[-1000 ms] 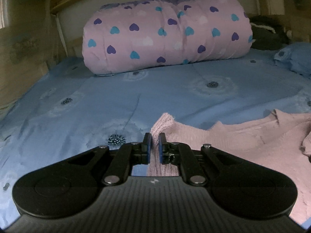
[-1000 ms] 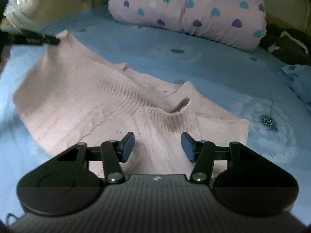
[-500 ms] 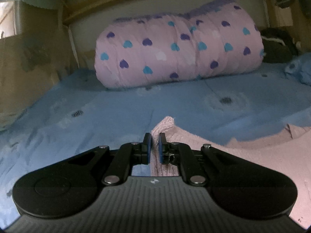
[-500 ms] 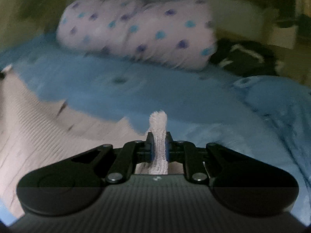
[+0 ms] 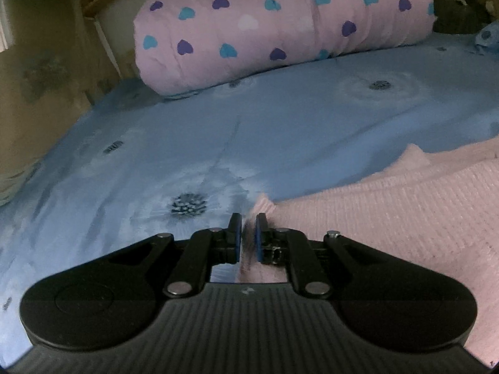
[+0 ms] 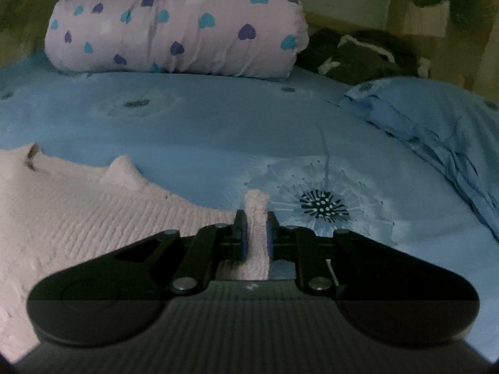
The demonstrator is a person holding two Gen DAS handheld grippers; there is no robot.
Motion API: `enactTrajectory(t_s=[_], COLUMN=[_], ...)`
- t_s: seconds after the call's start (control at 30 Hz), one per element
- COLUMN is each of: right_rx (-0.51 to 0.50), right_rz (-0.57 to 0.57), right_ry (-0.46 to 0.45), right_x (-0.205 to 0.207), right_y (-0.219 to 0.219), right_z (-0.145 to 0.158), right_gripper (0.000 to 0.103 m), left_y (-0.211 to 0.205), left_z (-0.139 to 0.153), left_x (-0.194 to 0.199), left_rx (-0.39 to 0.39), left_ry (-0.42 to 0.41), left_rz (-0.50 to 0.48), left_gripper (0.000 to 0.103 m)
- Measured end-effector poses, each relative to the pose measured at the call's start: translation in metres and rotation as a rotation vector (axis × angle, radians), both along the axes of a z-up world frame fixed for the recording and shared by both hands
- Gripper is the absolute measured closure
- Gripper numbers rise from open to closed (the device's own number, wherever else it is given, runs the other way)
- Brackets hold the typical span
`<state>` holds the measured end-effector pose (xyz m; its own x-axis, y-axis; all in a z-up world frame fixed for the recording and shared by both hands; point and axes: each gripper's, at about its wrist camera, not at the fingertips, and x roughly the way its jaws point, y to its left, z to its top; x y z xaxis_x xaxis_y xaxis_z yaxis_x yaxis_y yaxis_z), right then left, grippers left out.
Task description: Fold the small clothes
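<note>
Blue bed point(image 6: 199, 131), pink sweater point(image 6: 78, 218), heart-print quilt point(image 6: 174, 25)

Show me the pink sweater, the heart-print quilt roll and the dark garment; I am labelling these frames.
pink sweater point(image 6: 93, 218), right wrist view, ribbed body.
heart-print quilt roll point(image 5: 280, 21), left wrist view, middle.
dark garment point(image 6: 361, 56), right wrist view, centre.

bed, far end
rolled quilt point(image 5: 280, 21) on blue sheet point(image 5: 218, 137); dark clothes point(image 6: 361, 56) beside it, blue pillow point(image 6: 436, 118) at right edge.

One pink sweater point(image 6: 78, 218), one heart-print quilt roll point(image 6: 174, 25), one blue pillow point(image 6: 436, 118)
</note>
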<state>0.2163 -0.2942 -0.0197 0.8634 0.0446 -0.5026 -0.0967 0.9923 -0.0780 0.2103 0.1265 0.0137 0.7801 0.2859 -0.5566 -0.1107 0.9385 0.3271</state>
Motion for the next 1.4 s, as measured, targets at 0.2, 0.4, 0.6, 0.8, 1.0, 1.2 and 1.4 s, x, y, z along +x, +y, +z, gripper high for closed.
enactTrajectory(t_s=[0.2, 0.4, 0.6, 0.8, 1.0, 1.2, 1.4], right_rx=[0.061, 0.071, 0.158, 0.274, 0.330, 0.321, 0.417], right_rz=[-0.028, -0.010, -0.006, -0.014, -0.062, -0.145, -0.193], right_ry=[0.026, 0.033, 0.098, 0.159, 0.156, 0.154, 0.180], right_x=[-0.011, -0.061, -0.112, -0.147, -0.158, -0.149, -0.141], right_y=[-0.016, -0.026, -0.030, -0.015, 0.000, -0.005, -0.019], right_z=[0.026, 0.054, 0.064, 0.053, 0.040, 0.010, -0.005], right_gripper=[0.065, 0.060, 0.060, 0.060, 0.060, 0.049, 0.039], left_y=[-0.001, -0.021, -0.038, -0.041, -0.036, -0.018, -0.007], left_z=[0.025, 0.049, 0.066, 0.066, 0.036, 0.018, 0.015], left_x=[-0.017, -0.063, -0.116, -0.156, -0.159, -0.143, -0.138], left_rx=[-0.012, -0.014, -0.122, -0.235, -0.217, -0.294, -0.358], left_ry=[0.018, 0.084, 0.152, 0.158, 0.166, 0.189, 0.199], left_rz=[-0.016, -0.105, -0.142, -0.072, -0.019, -0.003, 0.017], left_gripper=[0.038, 0.031, 0.017, 0.016, 0.015, 0.012, 0.009])
